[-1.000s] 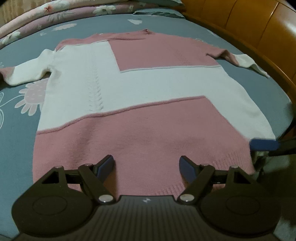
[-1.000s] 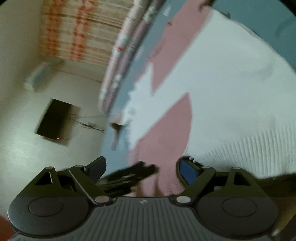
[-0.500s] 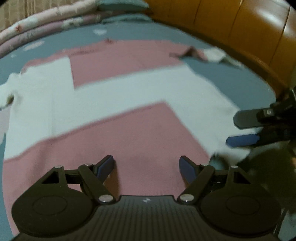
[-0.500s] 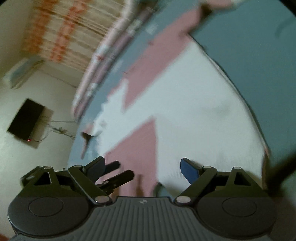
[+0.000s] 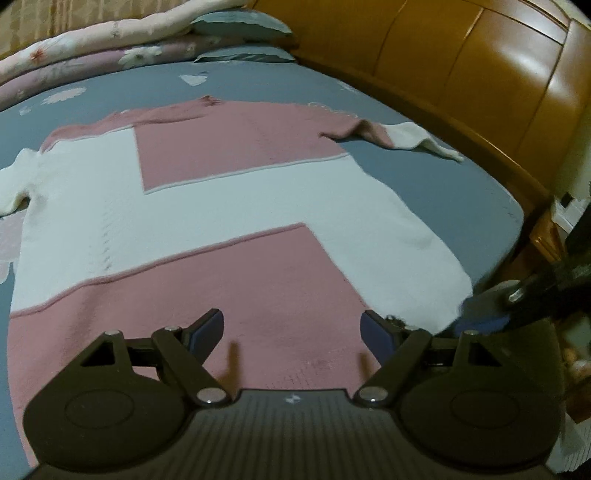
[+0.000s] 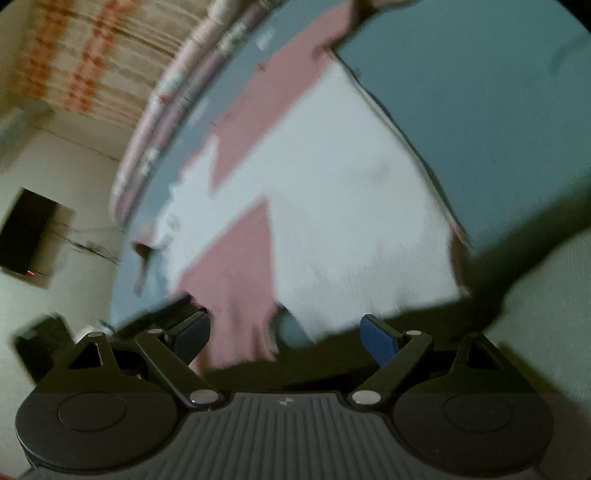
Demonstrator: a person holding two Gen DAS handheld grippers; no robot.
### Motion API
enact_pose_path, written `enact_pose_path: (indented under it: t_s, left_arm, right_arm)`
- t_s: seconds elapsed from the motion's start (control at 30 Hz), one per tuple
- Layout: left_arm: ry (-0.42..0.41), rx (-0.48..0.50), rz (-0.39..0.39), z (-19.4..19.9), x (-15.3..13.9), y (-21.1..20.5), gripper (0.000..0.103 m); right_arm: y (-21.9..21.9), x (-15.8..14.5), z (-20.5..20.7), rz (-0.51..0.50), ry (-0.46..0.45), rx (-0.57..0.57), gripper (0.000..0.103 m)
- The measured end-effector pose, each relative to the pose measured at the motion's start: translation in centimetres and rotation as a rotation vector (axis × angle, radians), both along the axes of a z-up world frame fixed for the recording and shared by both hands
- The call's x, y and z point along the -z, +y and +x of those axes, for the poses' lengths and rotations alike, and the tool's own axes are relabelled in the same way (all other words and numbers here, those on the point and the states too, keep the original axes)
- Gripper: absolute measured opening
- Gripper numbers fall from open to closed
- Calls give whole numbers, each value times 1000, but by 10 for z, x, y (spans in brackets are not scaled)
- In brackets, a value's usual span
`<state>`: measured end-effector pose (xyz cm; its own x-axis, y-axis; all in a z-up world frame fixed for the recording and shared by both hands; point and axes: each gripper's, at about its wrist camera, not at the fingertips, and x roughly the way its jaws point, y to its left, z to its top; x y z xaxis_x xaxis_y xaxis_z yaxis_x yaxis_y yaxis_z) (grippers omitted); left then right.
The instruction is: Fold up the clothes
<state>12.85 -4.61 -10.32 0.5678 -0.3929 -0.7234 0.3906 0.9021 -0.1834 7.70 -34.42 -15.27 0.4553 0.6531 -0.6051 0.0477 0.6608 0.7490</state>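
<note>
No brand, label or legible text on any item I can read; each claw body carries only a small pale mark, too small to make out.

Ref. landmark: sweater [image 5: 229,206], pink-and-white colour-block knit, lying flat and face-up on the bed sheet [image 5: 436,184] (grey-blue, w/ pale flower print). One sleeve [image 5: 399,136] extends from the sweater's far shoulder toward the wooden headboard [image 5: 480,85]. Folded floral quilt [image 5: 92,48] and pillows [image 5: 240,26] sit beyond the sweater's collar end.

Left claw [image 5: 291,326]: released, jaws wide apart, nothing between the pads. I see it hovering over the sweater's pink hem panel; contact w/ the knit not evident.

Right claw [image 6: 284,332]: also released, jaws wide, no grip. In the left wrist view it appears as a dark arm w/ blue pad [image 5: 484,321] just beside the sweater's white hem corner. Right wrist view is blurred; the sweater's [image 6: 332,206] hem edge lies ahead of the open jaws, touching or not I cannot tell. The left claw's dark fingers [image 6: 173,314] show at the hem's pink side. Wall-mounted dark screen [image 6: 26,236] is well apart from the sweater, past the bed edge.
</note>
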Motion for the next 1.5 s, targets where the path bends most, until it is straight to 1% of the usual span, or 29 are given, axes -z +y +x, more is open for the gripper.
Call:
enact_pose_path:
  t_s: [0.03,0.13,0.17,0.23,0.3,0.4,0.53,0.7,0.77,0.9,0.97,1.03,1.1,1.13,1.17,1.23,1.3,1.37,1.43,1.5]
  left_arm:
    - [1,1,-7,0,1,0,81]
    - [8,-11,-17,1,3,3,81]
    - [11,-19,-19,1,3,5,81]
    - [1,-24,-23,-2,1,9,81]
    - [0,-32,-33,-5,1,14,81]
    - [4,-39,-37,-5,1,15,81]
    - [-4,-22,-38,-7,-1,13,81]
    - [-11,-23,-37,-6,-5,13,81]
    - [-16,-26,-36,-4,-5,14,81]
    - [-20,-42,-12,4,-2,15,81]
    - [-12,-60,-2,8,4,16,81]
    - [10,-70,18,11,13,16,81]
    - [54,-77,26,9,24,20,81]
    - [67,-78,24,6,28,23,81]
    - [47,-67,19,0,28,26,84]
    - [66,-35,7,-7,29,32,87]
    - [93,-23,-8,-10,25,40,87]
    - [96,-32,-19,-4,16,48,87]
    - [40,-42,-12,10,3,54,87]
    - [-21,-59,-4,28,-9,60,87]
  right_arm:
    - [2,5,-2,-12,12,3,91]
    - [5,14,0,12,-50,23,91]
    - [7,14,2,4,-48,26,92]
    - [11,9,1,7,-66,18,92]
    - [12,-3,-2,27,-120,-1,92]
    - [16,-17,1,31,-189,6,92]
    - [18,-25,7,98,-215,-17,92]
    - [21,-47,9,154,-280,-37,92]
    - [20,-53,11,181,-286,-36,92]
    - [20,-60,17,98,-314,-18,92]
    - [23,-54,25,23,-314,-15,92]
    - [28,-41,33,-59,-284,-6,92]
    - [30,-27,36,-111,-244,-2,92]
    - [29,-19,35,-123,-216,4,92]
    - [28,-12,34,-132,-194,9,92]
    - [19,-7,24,-96,-219,19,92]
    - [8,-4,19,-56,-196,33,92]
    - [0,-8,20,-59,-176,55,92]
    - [2,-22,26,-127,-212,56,93]
    - [13,-39,40,-218,-277,39,94]
